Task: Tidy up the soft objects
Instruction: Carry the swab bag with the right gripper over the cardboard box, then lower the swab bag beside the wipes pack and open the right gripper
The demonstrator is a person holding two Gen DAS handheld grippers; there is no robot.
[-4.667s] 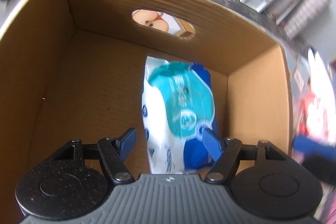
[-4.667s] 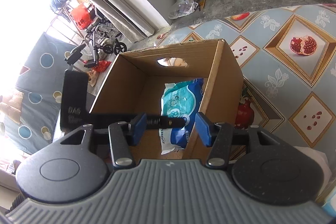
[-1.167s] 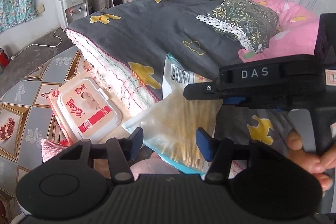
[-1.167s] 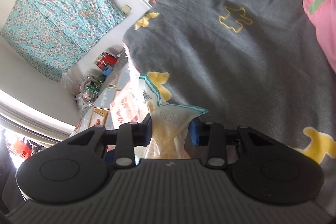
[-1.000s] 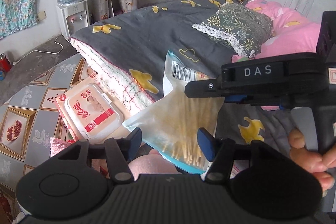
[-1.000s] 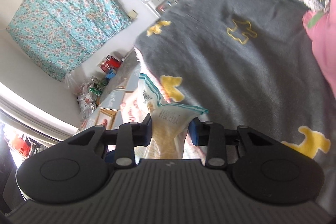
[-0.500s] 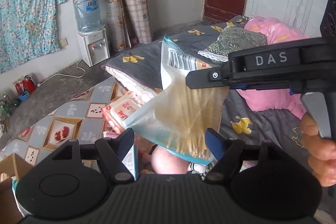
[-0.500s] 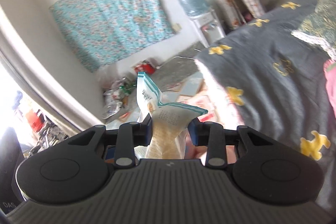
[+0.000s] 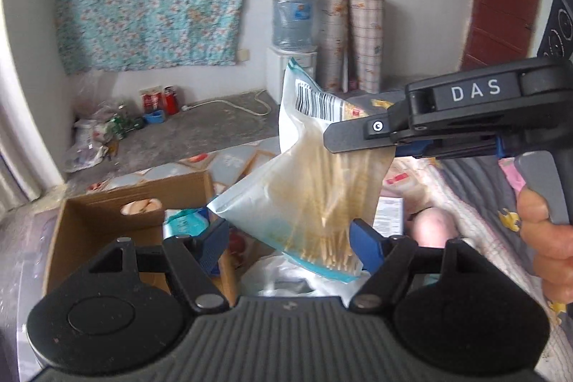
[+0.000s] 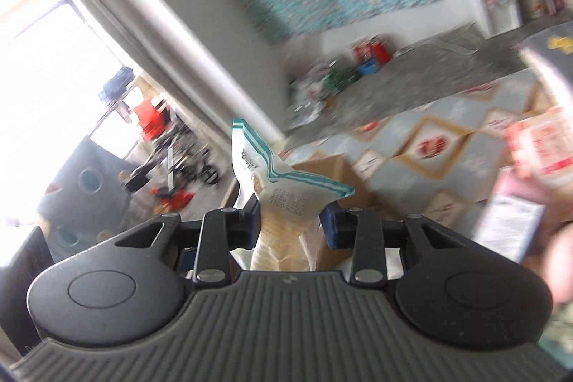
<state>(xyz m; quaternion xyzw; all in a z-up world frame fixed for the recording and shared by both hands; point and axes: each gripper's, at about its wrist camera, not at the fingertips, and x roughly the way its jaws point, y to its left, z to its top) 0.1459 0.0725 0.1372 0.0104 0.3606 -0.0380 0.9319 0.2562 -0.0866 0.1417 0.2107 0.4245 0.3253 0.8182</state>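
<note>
A clear bag of cotton swabs [image 9: 315,188] hangs in the air, pinched near its top by my right gripper [image 9: 358,140], which comes in from the right. In the right wrist view, that gripper [image 10: 290,224] is shut on the bag's neck [image 10: 283,203], and the view is blurred. My left gripper [image 9: 290,246] stands open just below. The bag's lower end dangles between its blue fingers [image 9: 365,246] without being pressed. Lower left stands an open cardboard box [image 9: 107,213] with a blue wipes pack [image 9: 186,221] inside.
A bed with a grey quilt [image 9: 476,181] runs along the right, and a red wipes pack [image 9: 397,178] lies by it. A hand [image 9: 548,231] holds the right gripper's handle. A water dispenser [image 9: 293,24], rolls [image 9: 351,34] and rubbish [image 9: 104,135] line the far wall.
Both grippers swung away from the bed towards the cardboard box and rose, and the right one carried the bag along. The left gripper's jaws spread wider.
</note>
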